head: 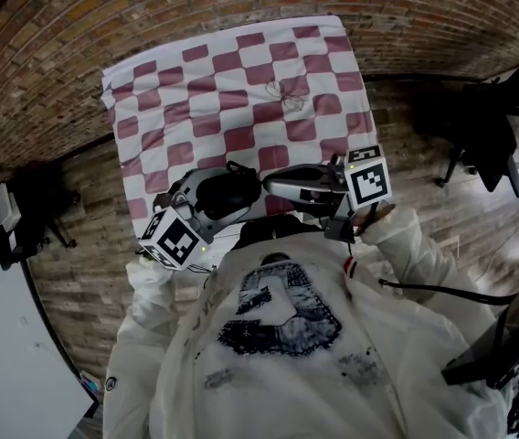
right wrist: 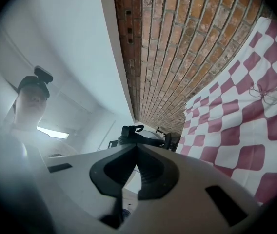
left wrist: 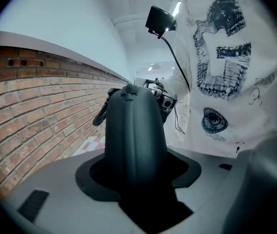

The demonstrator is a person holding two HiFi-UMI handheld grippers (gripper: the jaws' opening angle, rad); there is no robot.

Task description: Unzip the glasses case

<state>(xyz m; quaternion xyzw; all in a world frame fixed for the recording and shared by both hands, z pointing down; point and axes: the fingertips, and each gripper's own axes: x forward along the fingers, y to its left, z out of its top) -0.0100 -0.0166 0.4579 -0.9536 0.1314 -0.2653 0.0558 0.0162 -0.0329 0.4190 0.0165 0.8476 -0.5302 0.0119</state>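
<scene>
I hold a dark glasses case (head: 232,188) in the air in front of the person's chest, above the near edge of the checked cloth (head: 195,90). My left gripper (head: 218,195) is shut on the case, which stands upright between its jaws (left wrist: 133,130). From the right, my right gripper (head: 269,183) points level at the case. Its tips (right wrist: 136,147) are pressed together at the case's end (right wrist: 146,136), on the zipper pull, beside a small strap loop. A pair of thin wire glasses (head: 289,94) lies on the cloth farther away.
The red-and-white checked cloth (right wrist: 236,126) covers a table against a brick wall (right wrist: 177,43). Black chairs stand at the left (head: 22,208) and at the right (head: 488,126). The person's white printed sweatshirt (head: 278,337) fills the foreground.
</scene>
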